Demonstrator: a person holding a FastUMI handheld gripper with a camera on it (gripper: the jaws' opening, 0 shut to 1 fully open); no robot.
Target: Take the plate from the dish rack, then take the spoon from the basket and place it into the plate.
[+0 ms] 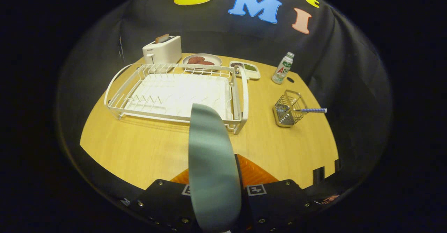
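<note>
Plate (213,163) is out of the dish rack (174,93) and sits edge-on between the fingers of our tool (214,187), standing upright in front of the camera. Both fingers appear pressed against it, one on each face, so we read the tool as clamped narrow on the plate. The rack itself looks empty now, just the white wire frame and drip tray on the table (139,145).

Progress, as we judge it: first step done, plate is in hand. Left to do: set the plate down on open table, then fetch the spoon (312,110) and put it in the plate. The spoon is untouched, lying in the wire basket (288,109) right of the rack, with its patterned handle sticking out sideways over the basket rim, away from the rack. Bare table between rack and basket looks like the likely drop spot.

Other items at the back of the table: toaster (162,49) with a slice in the slot, a dish of brownish food (202,60), a small divided tray (246,69), a drink bottle (283,68).

Writing: the bottle label and the small mark on the toaster front are too small and blurred for us to make out.
</note>
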